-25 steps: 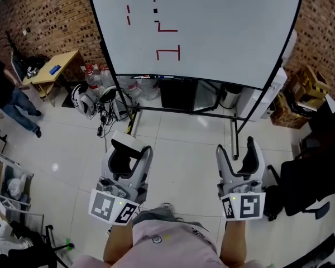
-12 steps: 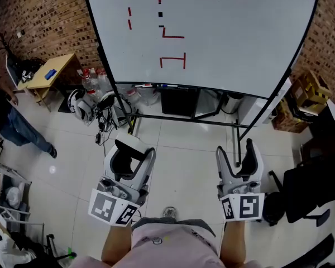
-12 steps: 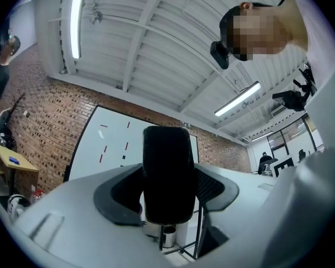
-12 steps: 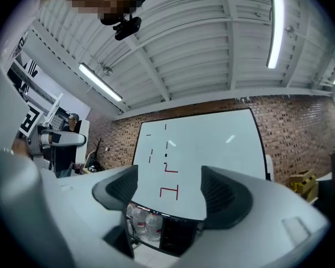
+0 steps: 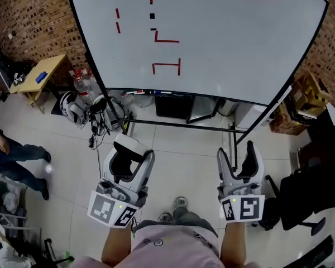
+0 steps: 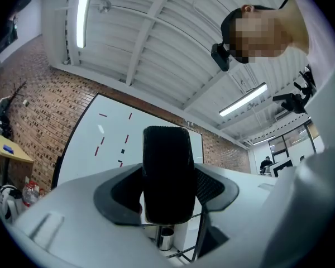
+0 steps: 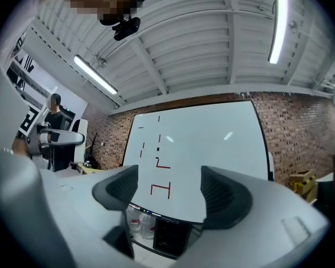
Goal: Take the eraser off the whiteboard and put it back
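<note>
Left claw: pressed onto the eraser, a black-faced block with a white back that stands upright between the jaws.
Right claw: spread, with nothing in the gap; only the whiteboard shows beyond it.
Change: the whiteboard fills more of the head view than a second ago and its lower ledge lies closer. Both claws keep the same pose, side by side over the floor.
Bystander: has drifted nearer along the left edge.
Eraser's place: off the board, in the left claw, and well apart from the board's face.
Meaning: this looks like the return leg, with the put-back not yet done.
Next need: close the remaining gap and set the eraser on the board, clear of the red marks.
</note>
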The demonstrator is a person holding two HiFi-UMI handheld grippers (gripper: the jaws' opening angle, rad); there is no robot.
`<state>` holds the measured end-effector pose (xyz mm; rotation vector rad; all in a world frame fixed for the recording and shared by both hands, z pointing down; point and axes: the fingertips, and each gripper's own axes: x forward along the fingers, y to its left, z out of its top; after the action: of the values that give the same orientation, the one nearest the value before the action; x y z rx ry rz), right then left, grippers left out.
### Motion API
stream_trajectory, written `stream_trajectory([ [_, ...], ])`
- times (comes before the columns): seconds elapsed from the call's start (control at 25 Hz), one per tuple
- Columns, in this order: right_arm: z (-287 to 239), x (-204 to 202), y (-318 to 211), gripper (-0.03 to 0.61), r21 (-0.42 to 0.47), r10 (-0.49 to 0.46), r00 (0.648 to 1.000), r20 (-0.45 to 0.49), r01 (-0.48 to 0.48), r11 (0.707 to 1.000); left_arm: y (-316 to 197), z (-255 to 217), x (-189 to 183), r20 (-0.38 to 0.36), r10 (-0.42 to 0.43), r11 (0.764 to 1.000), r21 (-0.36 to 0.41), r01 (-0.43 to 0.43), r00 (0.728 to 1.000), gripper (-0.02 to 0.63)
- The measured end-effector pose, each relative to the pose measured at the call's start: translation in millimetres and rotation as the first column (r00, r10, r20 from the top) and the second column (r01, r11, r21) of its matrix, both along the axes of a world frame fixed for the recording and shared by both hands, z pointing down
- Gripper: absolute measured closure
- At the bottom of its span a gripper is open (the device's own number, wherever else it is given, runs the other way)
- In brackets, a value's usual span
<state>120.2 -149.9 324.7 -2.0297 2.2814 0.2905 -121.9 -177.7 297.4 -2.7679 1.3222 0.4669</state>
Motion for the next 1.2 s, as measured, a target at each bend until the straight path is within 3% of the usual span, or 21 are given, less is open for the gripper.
stream_trajectory([
  [0.24, -3.3, 28.5, -62.7, 0.237, 0.03, -0.052, 0.997, 0.051, 0.051, 0.998, -42.6, -9.9, 31.0, 0.01, -0.043, 0.998, 0.039, 0.043, 0.999, 0.348],
  [0.48, 3.4, 38.5, -119.5, 0.238, 0.009, -0.085, 0.995, 0.06, 0.085, 0.996, -97.4, 1.4, 42.7, 0.026, -0.079, 0.997, -0.01, 0.079, 0.997, 0.348],
  [1.0, -3.7, 36.3, -223.5, 0.241, 0.049, -0.034, 0.998, 0.061, 0.031, 0.998, -226.6, 12.5, 49.5, 0.021, -0.024, 0.999, -0.022, 0.025, 0.999, 0.348],
  [1.2, 0.2, 41.6, -253.1, 0.242, 0.036, -0.033, 0.997, 0.063, 0.031, 0.999, -276.0, 14.1, 55.7, 0.046, -0.046, 0.998, -0.051, 0.048, 0.998, 0.348],
])
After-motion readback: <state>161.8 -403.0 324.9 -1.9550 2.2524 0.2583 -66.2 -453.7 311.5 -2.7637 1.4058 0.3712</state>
